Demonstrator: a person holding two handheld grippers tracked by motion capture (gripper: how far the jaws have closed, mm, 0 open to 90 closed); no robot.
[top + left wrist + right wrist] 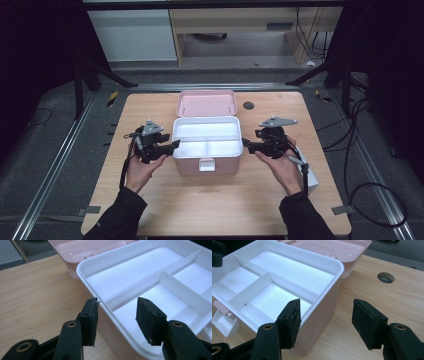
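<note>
Wooden table (215,200), round grommet hole (248,105) beyond the box's right corner; white block (311,181) by the right wrist. Pink box (207,165) sits mid-table, lid (206,103) thrown back, white divided tray (207,137) on top. Gripper views show the tray's three compartments bare. Left gripper (117,315) straddles the tray's left rim, jaws spread, not pressing. Right gripper (325,317) straddles the right rim likewise.

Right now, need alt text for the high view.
An open pink box with a white divided tray sits mid-table; the left gripper and right gripper, jaws open, flank its sides. The pink lid lies back on the wooden table.
</note>
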